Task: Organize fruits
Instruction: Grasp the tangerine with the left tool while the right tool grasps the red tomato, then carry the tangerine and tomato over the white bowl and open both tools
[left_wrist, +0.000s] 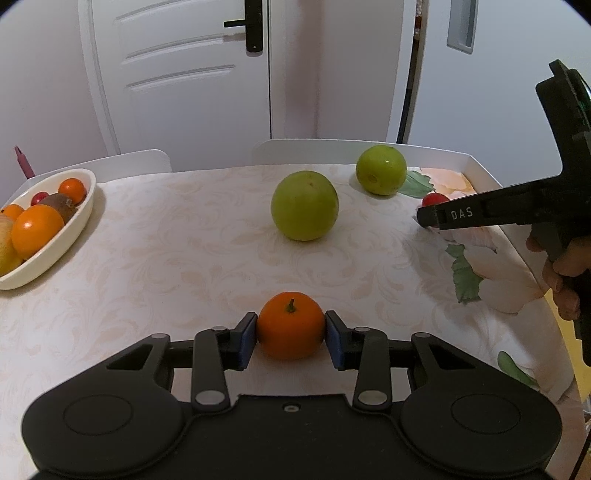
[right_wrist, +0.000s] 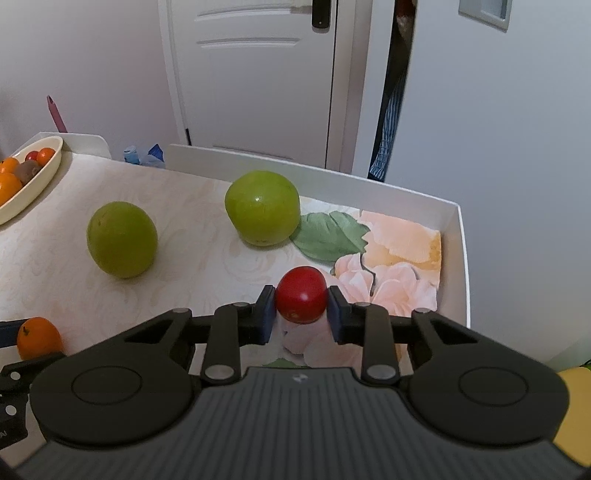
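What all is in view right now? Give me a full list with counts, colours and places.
green fruits: 2, green, loose mid-table, nearer one, farther one by the printed leaf
orange: 1, orange, near table edge, between the left gripper's pads
small tomato: 1, red, on the flower print at the right, between the right gripper's pads
bowl: 1, cream, far left of table, holding oranges, a brown kiwi and a small red fruit
tablecloth: 1, cream with flower print at right
chairs: 2, white, behind the table
door: 1, white, black handle, behind
left gripper: 1, black, closed on the orange
right gripper: 1, black, closed on the tomato
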